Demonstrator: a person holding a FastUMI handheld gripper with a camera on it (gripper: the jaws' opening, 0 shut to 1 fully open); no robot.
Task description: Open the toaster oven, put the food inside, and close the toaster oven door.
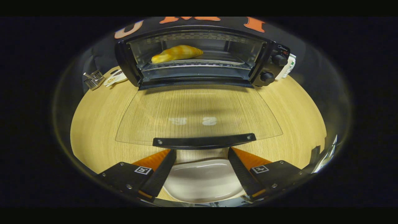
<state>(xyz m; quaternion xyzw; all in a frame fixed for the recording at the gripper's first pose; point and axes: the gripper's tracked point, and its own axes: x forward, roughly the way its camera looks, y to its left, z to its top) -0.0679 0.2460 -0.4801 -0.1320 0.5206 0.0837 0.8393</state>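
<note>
A black toaster oven (199, 56) stands at the far side of the wooden table, its glass door (199, 112) folded down flat toward me. A golden croissant (177, 53) lies on the rack inside, left of centre. The door's black handle (203, 141) runs across just ahead of my fingertips. My gripper (202, 154) is open, its fingers spread wide just short of the handle, holding nothing. Between and below the fingers sits a white plate (202, 180), bare.
A small metal rack (93, 79) and a white packet (115, 77) lie left of the oven. A white carton (289, 67) stands behind its right side, by the two knobs (273, 68). Bare wooden tabletop (93, 124) spreads on both sides of the door.
</note>
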